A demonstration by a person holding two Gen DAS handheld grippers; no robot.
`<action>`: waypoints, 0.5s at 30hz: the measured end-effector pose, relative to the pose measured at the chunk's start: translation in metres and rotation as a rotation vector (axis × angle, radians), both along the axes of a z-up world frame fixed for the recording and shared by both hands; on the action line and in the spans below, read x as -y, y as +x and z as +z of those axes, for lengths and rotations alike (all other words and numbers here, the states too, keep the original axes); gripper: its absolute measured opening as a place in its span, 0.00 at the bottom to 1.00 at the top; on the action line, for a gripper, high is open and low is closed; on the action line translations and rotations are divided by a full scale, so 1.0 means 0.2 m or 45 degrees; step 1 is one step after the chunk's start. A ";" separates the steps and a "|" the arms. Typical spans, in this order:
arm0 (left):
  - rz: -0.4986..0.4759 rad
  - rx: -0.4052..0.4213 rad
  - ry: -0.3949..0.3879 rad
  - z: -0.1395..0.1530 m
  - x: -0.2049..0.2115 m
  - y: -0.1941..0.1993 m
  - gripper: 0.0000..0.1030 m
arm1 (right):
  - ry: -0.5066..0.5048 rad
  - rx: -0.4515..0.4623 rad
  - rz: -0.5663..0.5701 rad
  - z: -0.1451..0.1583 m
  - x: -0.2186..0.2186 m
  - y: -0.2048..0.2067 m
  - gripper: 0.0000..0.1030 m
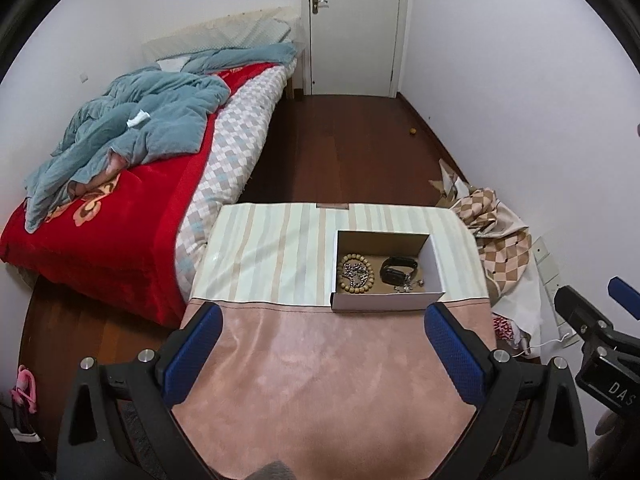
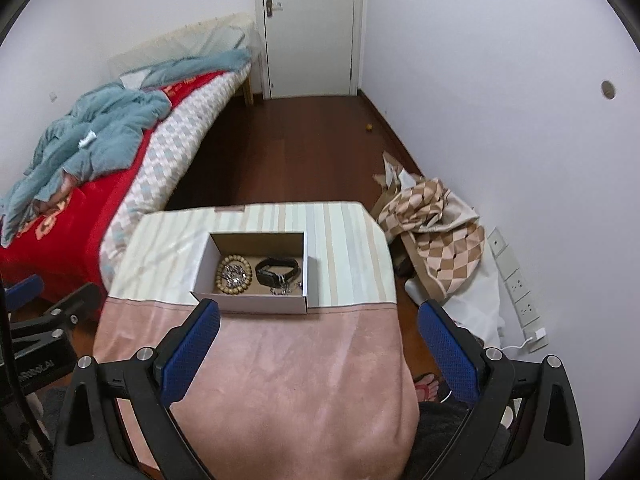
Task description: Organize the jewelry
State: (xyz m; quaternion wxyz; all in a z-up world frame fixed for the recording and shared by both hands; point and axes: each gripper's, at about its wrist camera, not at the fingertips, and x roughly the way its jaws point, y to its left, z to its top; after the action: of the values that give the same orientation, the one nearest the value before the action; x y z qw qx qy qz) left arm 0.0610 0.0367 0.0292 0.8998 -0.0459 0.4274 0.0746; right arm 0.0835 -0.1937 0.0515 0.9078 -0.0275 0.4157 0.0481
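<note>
Bench (image 1: 320, 380) under a pink cloth, with a striped cloth (image 1: 272, 252) over its far half. An open box (image 1: 384, 302) stands on the striped cloth toward the far right corner, its near wall at the seam between the two cloths. Inside the box: a bead bracelet (image 1: 355, 274) at the left with a silvery chain (image 1: 354, 273) heaped in its ring; a black watch (image 1: 396, 270) at the right; a second small silvery piece (image 1: 408, 286) by the near right wall, just beside or touching the watch. No jewelry shows on the cloths outside the box.

The left hand-held gripper (image 1: 322, 354) hovers over the pink cloth near the bench's near edge, jaws spread wide and empty. The right hand-held gripper (image 2: 318, 354) is likewise wide apart and holds nothing, its left finger close to the box's near left corner.

Judged progress: all visible pieces lie in the box, so gathering appears done; little seems left, unless the heaped chain needs separating.
</note>
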 end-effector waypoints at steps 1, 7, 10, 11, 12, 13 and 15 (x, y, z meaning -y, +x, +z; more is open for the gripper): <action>-0.001 0.004 0.001 0.03 0.00 -0.02 1.00 | 0.000 0.015 -0.001 0.04 0.01 -0.03 0.97; -0.019 0.022 0.019 0.16 0.03 -0.09 1.00 | 0.014 0.072 -0.005 0.23 0.04 -0.14 0.97; -0.030 0.014 0.016 0.19 0.05 -0.11 1.00 | 0.018 0.069 0.000 0.28 0.04 -0.16 0.97; -0.033 0.011 0.013 0.20 0.05 -0.12 1.00 | 0.017 0.066 0.003 0.30 0.05 -0.17 0.98; -0.036 0.007 0.015 0.21 0.06 -0.12 1.00 | 0.017 0.063 0.006 0.30 0.05 -0.18 0.98; -0.038 0.001 0.013 0.21 0.06 -0.12 1.00 | 0.020 0.054 0.012 0.31 0.05 -0.18 0.98; -0.044 -0.010 0.004 0.22 0.06 -0.11 1.00 | 0.020 0.041 0.018 0.33 0.05 -0.18 0.98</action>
State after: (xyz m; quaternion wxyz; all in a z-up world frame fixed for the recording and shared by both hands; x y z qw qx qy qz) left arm 0.0388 0.0251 0.0725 0.8993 -0.0369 0.4316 0.0598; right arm 0.0470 -0.2035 0.1168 0.9141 -0.0240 0.4006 0.0574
